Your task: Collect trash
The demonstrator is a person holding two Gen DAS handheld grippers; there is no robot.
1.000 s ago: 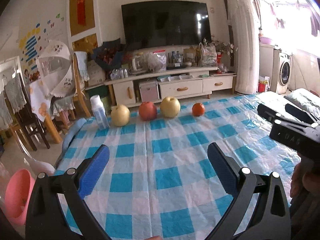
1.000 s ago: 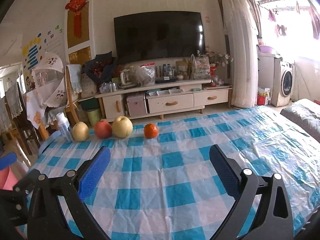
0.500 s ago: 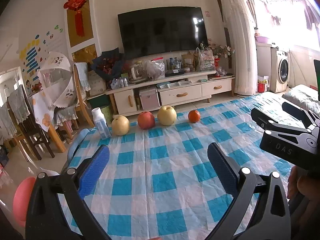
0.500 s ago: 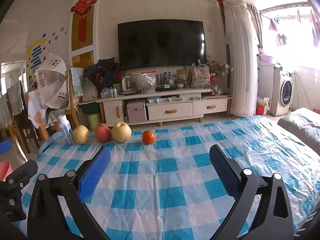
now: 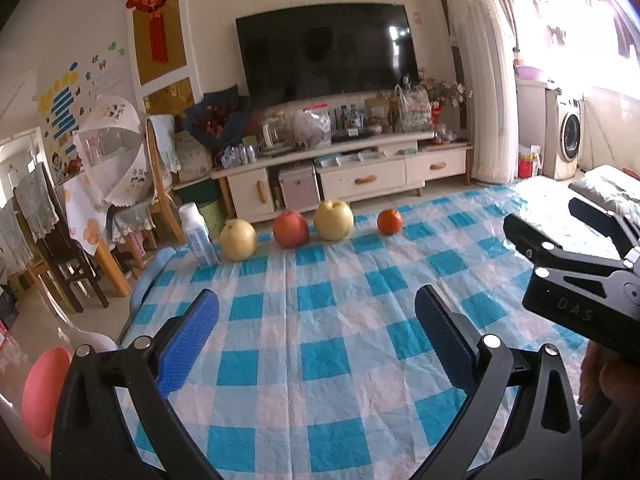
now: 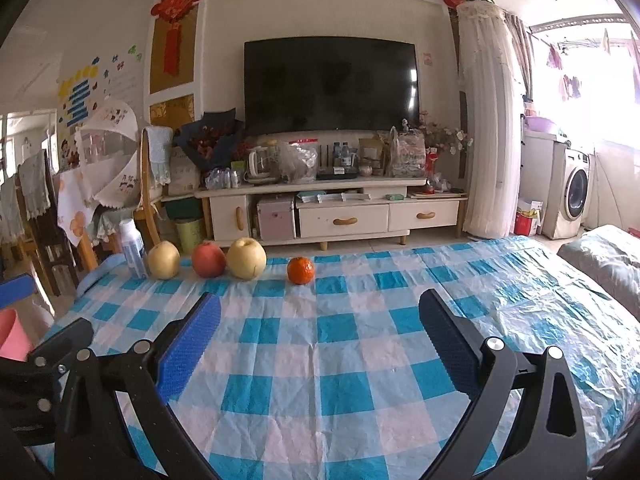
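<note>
Both tools, left tool (image 5: 316, 334) and right tool (image 6: 318, 334), have lifted level, spread and empty over the tabletop (image 6: 360, 360), with the bottle (image 5: 198, 236) waiting at the far-left edge.

Checked tablecloth (image 6: 344, 360) bare ahead; bottle (image 6: 134, 248) and fruit row (image 6: 244, 258) line far edge

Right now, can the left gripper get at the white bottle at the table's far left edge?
Probably yes. The left gripper is open and empty, and only bare tablecloth lies between it and the white bottle; the yellow pear stands close beside the bottle.
</note>
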